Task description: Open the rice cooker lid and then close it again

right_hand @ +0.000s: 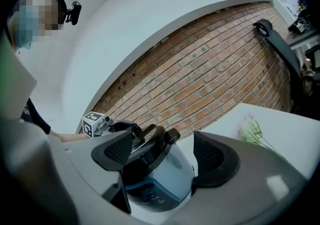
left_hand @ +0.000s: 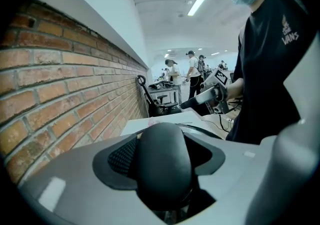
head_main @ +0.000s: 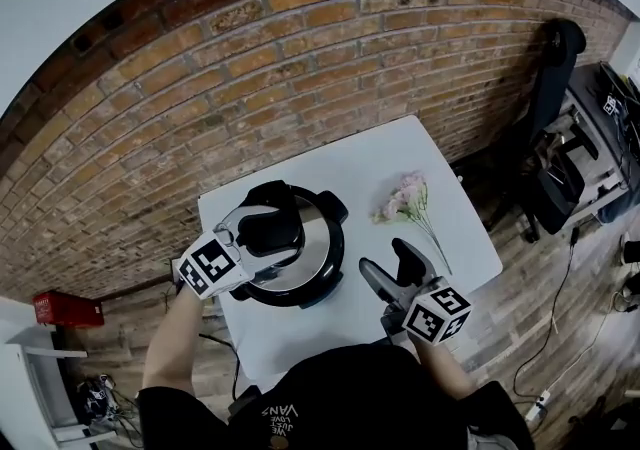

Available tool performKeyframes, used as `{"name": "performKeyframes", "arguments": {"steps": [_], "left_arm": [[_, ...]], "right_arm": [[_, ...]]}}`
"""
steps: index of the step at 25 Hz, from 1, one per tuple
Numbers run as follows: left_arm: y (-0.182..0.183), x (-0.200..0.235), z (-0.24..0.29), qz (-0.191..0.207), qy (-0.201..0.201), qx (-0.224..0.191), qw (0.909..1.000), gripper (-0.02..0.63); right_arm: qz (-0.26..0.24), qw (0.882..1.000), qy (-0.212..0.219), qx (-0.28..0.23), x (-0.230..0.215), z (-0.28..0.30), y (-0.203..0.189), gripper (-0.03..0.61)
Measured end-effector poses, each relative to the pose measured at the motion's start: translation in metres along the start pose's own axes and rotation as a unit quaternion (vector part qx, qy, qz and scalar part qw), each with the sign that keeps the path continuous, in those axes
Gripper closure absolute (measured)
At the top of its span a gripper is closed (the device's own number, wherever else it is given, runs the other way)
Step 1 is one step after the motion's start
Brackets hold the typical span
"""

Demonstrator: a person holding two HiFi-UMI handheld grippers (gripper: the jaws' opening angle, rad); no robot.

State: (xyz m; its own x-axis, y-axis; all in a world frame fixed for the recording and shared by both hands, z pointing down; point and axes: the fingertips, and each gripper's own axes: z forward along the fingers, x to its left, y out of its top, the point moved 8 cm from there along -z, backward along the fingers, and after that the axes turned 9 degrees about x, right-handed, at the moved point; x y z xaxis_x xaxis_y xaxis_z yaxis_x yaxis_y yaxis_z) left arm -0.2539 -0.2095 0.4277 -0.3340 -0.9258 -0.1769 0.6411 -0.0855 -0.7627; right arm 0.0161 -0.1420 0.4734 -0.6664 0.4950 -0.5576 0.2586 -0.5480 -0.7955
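**Black lid handle clamped by the left gripper, right gripper free**

Steel and black, the rice cooker (head_main: pixel 303 283) stands on the white table (head_main: pixel 455 238), directly under the left gripper (head_main: pixel 270 231). In the left gripper view, both jaws are pressed against the rounded black handle (left_hand: pixel 165 161) of the lid (right_hand: pixel 147 145), one on each side, so this gripper is holding the handle. From the right gripper view the lid looks a little tilted on the pot, but I cannot tell whether its edge is lifted from the rim.

The right gripper (head_main: pixel 383 258) is above the table, just beside the cooker. Its jaws are wide apart and nothing is between them. The cooker is ahead of this gripper and slightly to its left, not touching it. A small bunch of pink flowers (head_main: pixel 405 198) lies on the table ahead of the right gripper, to its right. Beyond both grippers there is a brick wall (head_main: pixel 200 88).
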Motion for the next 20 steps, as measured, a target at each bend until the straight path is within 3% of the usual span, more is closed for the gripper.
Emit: {"name": "performKeyframes", "arguments": {"steps": [9, 16, 20], "left_arm": [[-0.001, -0.004, -0.001, -0.064, 0.077, 0.018, 0.9949, 0.33], [-0.005, -0.009, 0.0, -0.121, 0.133, 0.035, 0.9831, 0.331], [0.0, -0.011, 0.001, -0.135, 0.156, 0.039, 0.9777, 0.33]], "right_arm": [[-0.006, 0.999, 0.03, 0.017, -0.009, 0.011, 0.009, 0.201], [-0.008, 0.997, 0.064, 0.034, -0.015, 0.024, 0.015, 0.201], [-0.011, 0.995, 0.088, 0.053, -0.021, 0.032, 0.018, 0.201]]}}
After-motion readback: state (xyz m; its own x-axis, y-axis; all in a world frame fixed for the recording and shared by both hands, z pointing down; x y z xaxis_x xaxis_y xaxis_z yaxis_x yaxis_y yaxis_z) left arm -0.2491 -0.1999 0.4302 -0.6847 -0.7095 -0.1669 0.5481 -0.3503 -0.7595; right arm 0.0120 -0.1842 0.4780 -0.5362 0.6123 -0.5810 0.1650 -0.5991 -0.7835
